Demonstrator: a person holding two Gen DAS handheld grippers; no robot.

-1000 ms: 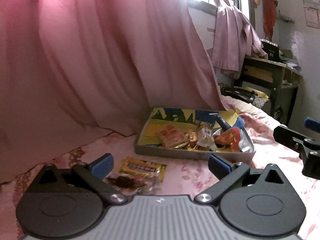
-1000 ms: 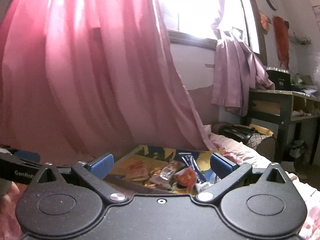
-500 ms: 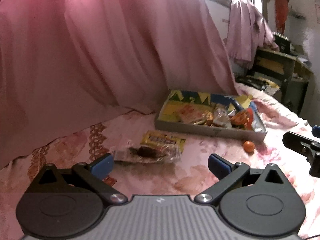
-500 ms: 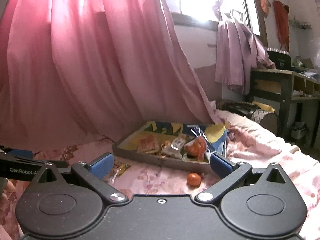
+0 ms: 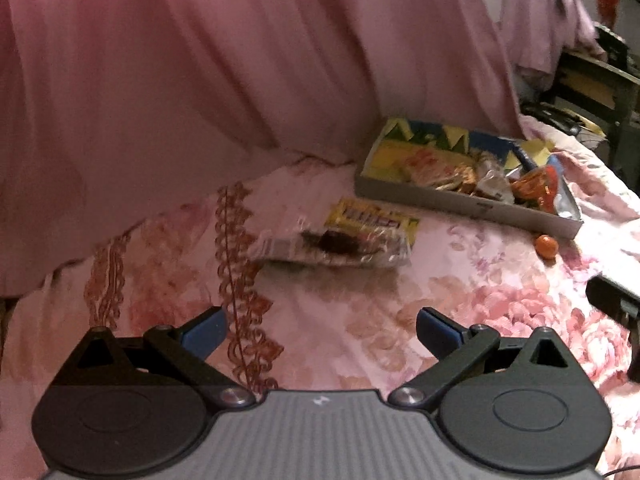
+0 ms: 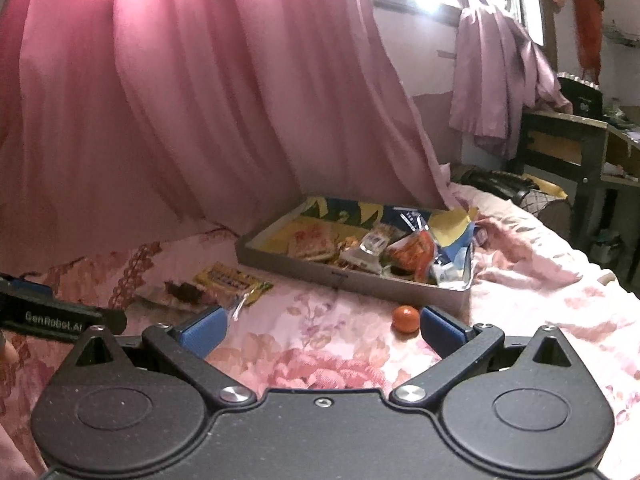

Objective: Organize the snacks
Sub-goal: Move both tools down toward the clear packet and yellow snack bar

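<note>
A shallow grey box holding several wrapped snacks lies on the flowered bedspread. In front of it lie a yellow snack packet, a clear packet with a dark snack inside, and a small orange ball-shaped sweet. My left gripper is open and empty, well short of the clear packet. My right gripper is open and empty too, with the orange sweet just ahead of its right fingertip.
A pink curtain hangs down behind the box onto the bed. A dark wooden desk with draped cloth stands at the far right, past the bed's edge. The flowered bedspread lies flat between the grippers and the snacks.
Both grippers have pulled back and risen from the box, so more bedspread shows. The orange sweet has come into view. Both stay open.
</note>
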